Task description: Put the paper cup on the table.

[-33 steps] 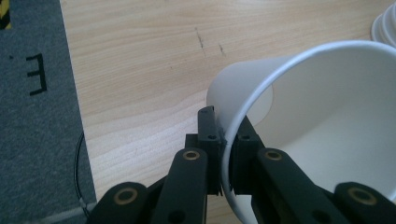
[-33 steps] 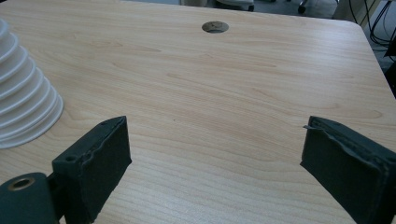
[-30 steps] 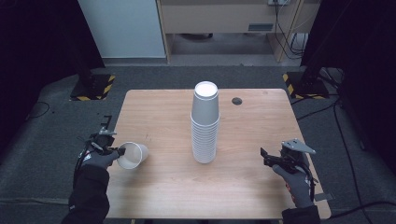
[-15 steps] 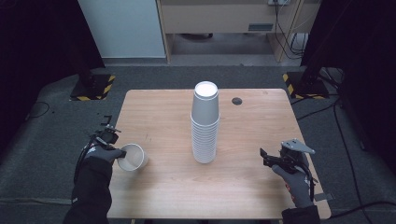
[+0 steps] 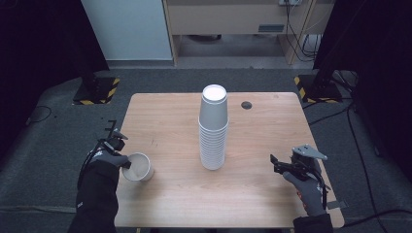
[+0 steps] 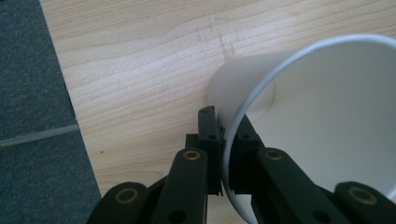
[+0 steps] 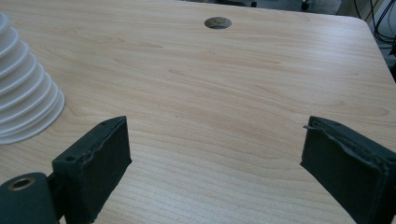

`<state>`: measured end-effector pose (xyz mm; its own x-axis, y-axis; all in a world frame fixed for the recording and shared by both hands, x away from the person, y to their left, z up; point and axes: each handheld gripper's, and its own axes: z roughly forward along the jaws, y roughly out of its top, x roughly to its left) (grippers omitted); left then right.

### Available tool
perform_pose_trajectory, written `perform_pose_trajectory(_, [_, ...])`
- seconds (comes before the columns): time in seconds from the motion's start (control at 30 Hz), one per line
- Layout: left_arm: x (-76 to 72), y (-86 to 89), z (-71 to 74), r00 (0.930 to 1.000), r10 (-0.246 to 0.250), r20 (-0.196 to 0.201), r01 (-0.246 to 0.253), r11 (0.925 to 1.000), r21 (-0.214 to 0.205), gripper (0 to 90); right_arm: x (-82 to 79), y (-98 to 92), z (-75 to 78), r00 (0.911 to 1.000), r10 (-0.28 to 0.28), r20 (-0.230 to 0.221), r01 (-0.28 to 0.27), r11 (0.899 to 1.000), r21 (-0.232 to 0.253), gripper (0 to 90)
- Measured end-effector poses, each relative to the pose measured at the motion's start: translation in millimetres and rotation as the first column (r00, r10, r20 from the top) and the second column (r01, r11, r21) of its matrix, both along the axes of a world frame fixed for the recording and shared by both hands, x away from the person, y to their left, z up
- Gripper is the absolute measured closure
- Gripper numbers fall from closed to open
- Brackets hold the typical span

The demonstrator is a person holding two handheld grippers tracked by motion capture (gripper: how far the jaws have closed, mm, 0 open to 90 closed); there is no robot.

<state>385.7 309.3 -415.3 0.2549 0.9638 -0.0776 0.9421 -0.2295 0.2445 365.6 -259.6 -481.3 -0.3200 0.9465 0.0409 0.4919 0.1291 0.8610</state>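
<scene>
Cup (image 6: 327, 116) rim beyond frame edge

We see a surface (image 5: 165, 116) of pale wood with a smooth, matt grain. The single cup (image 5: 138, 167) and the stacked cups (image 5: 214, 128) look like thin white paper, matt. The left hand-held gripper (image 6: 224, 154) is black plastic with brass-coloured rivets; the floor (image 5: 53, 145) is dark, rough carpet.

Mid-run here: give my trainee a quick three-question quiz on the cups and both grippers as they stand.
1. True or false: the left gripper pinches the rim of the single cup.
2. How do the right gripper's jaws stand? A) shut on a cup B) wide apart, nothing between them
3. What stands mid-table, upside down?

Key:
1. True; one jaw is inside the wall, one outside.
2. B
3. The cup stack.
</scene>
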Motion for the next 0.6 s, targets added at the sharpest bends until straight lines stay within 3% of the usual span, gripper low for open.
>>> perform_pose_trajectory(0.17, [2.9,-2.0,-0.7,0.9998,0.013,0.017,-0.013,0.9999,-0.010,81.9,0.0,-0.2,0.1,1.0000,0.000,0.001,0.000,1.000,0.001,8.1])
perform_pose_trajectory(0.2, [3.9,-3.0,-2.0,0.9987,0.021,0.045,-0.020,0.9995,-0.022,79.8,-0.1,-0.2,0.2,1.0000,0.001,0.001,-0.001,1.000,0.001,8.2])
perform_pose_trajectory(0.4, [3.0,-1.2,-4.5,0.9953,0.028,0.092,-0.025,0.9992,-0.030,68.9,-0.4,-0.2,0.6,1.0000,0.000,-0.001,0.000,1.000,0.005,8.1])
perform_pose_trajectory(0.5, [-2.3,2.4,-2.8,0.9827,0.039,0.181,-0.029,0.9980,-0.056,60.3,-0.5,-0.6,0.8,1.0000,0.001,0.001,-0.001,1.000,0.002,8.1])
perform_pose_trajectory(0.57, [-7.0,4.2,-1.5,0.9642,0.053,0.260,-0.035,0.9968,-0.072,53.6,-0.5,-0.9,0.9,1.0000,-0.001,0.000,0.001,1.000,0.003,8.1])
perform_pose_trajectory(0.6, [-7.0,4.2,-1.5,0.9642,0.053,0.260,-0.035,0.9968,-0.072,52.2,-0.5,-0.9,0.9,1.0000,-0.001,0.000,0.001,1.000,0.003,8.1])
